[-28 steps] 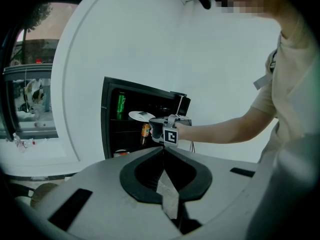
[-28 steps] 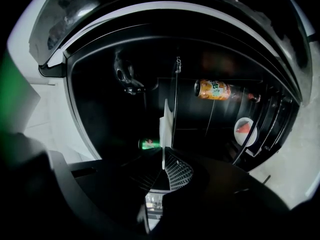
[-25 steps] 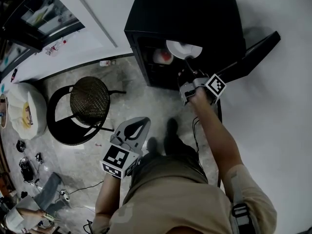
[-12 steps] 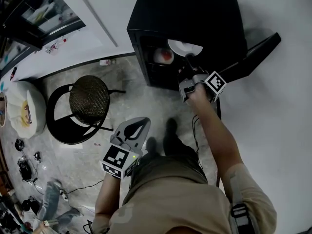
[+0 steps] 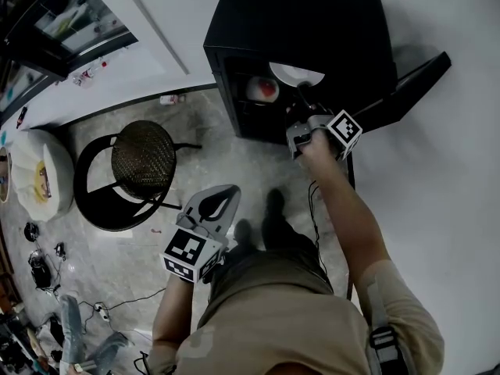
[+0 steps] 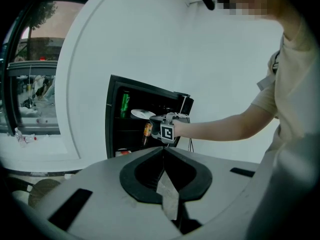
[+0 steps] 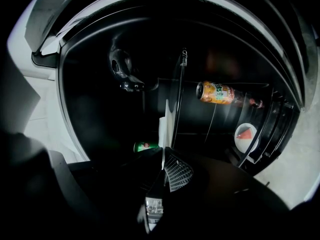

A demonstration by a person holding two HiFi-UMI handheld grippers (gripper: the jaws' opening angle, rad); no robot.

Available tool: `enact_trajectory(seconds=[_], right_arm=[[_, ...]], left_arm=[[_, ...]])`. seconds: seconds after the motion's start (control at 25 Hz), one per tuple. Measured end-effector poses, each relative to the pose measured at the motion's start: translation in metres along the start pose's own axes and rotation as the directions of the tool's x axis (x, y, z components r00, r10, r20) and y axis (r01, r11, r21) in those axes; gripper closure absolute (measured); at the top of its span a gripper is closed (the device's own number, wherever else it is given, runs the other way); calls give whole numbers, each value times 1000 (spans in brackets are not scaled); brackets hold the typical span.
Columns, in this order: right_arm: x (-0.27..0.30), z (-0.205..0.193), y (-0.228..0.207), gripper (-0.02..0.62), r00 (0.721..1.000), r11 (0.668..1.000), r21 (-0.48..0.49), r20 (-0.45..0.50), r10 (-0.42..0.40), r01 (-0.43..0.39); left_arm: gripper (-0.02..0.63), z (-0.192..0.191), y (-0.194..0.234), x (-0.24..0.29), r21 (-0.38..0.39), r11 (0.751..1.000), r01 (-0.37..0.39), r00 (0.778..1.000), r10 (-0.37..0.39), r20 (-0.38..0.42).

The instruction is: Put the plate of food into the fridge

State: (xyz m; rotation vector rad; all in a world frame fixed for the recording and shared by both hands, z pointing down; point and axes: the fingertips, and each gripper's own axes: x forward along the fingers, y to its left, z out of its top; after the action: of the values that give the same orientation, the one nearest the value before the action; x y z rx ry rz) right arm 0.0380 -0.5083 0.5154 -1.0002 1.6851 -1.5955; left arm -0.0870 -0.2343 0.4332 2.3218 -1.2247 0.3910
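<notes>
Insertion step: right gripper [image 5: 300, 100] is clamped on the round white plate's [image 5: 295, 74] rim inside the open black mini fridge [image 5: 312, 22], left gripper [image 5: 221, 200] closed and empty; next move likely needs level set-down on a shelf, then release.

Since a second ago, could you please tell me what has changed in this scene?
The right gripper, shut on the round white plate, has edged that plate slightly further into the black fridge. The left gripper stayed shut and empty; the round wicker stool did not move.

Grey marbled floor [image 5: 226, 170], black fridge [image 5: 312, 30] and wicker-seated stool [image 5: 142, 160] standing on it, green can [image 6: 124, 104] on fridge shelf
</notes>
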Motion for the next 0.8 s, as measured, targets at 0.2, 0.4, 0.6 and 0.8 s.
enact_trajectory(seconds=[0.2,0.4,0.6,0.8], right_arm=[[1,-1,3,565,1000,1000,-8,-3,-5,5],[6,1,1,565,1000,1000,-17,-1,-2,2],[5,2,0,565,1000,1000,-15,-8,2,-2],[2,-4,5,563,999,999,44,-26,28,-27]], left_arm=[[594,4,-1,4,6,1000,1,1000,-1,9],[594,3,-1,5,0,1000,7,1000,-7,-4],[594,2,-1,5,-2,1000,4,1000,-4,1],[594,-2,-5,4,2,1000,7,1000,-7,-18]])
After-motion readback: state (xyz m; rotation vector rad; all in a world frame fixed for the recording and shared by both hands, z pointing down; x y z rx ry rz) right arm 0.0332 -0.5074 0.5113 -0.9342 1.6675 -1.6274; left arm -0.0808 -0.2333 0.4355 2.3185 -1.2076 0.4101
